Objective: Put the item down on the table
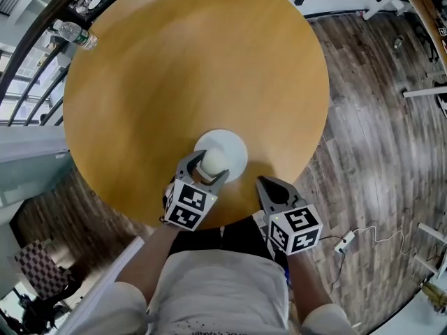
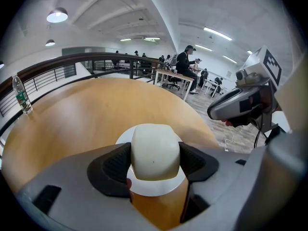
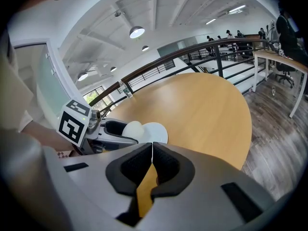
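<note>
A cream-white rounded item [image 2: 155, 151] sits between the pads of my left gripper [image 1: 207, 169], which is shut on it just above a white round plate [image 1: 232, 147]. The plate lies on the round wooden table [image 1: 195, 75] near its front edge. In the right gripper view the same item [image 3: 133, 128] and plate [image 3: 157, 131] show at left. My right gripper [image 1: 268, 186] hovers at the table's near edge, to the right of the plate, its jaws pressed together with nothing between them.
A clear plastic water bottle [image 1: 75, 35] stands at the table's far left edge, next to a dark railing [image 2: 72, 61]. Wood-plank floor [image 1: 377, 131] lies to the right, with a white power strip and cable [image 1: 346, 242]. Desks and seated people [image 2: 185, 64] are far off.
</note>
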A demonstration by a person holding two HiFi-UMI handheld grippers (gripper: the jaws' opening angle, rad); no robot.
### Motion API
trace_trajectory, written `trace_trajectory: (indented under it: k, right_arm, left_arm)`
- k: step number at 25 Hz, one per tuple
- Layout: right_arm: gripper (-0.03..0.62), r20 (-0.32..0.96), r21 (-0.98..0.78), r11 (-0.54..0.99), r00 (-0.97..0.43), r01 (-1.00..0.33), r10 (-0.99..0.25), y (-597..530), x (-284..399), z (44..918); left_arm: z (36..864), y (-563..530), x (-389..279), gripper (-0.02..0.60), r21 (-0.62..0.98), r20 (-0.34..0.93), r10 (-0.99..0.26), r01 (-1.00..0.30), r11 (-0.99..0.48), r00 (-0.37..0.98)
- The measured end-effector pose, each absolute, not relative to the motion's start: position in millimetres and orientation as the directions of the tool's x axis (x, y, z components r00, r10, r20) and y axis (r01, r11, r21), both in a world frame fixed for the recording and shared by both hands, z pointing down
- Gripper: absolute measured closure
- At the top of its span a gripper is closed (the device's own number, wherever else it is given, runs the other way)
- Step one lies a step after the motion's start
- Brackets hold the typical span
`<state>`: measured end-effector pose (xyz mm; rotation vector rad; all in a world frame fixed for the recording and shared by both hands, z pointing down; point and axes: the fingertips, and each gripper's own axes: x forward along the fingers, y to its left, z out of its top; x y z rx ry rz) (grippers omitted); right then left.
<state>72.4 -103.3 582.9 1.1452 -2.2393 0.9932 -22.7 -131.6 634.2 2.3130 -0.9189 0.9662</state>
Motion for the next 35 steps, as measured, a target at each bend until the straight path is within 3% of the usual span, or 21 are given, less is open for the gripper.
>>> trace_trajectory:
  k: [35]
  right_arm:
    - [0.568,0.667,-0.452,0.337,-0.564,-0.826,-0.488,-93,79,605]
  left_arm:
    - [671,-143,-10,0.264,0.062,0.815,-0.36,-0.687,-0.724,0.453]
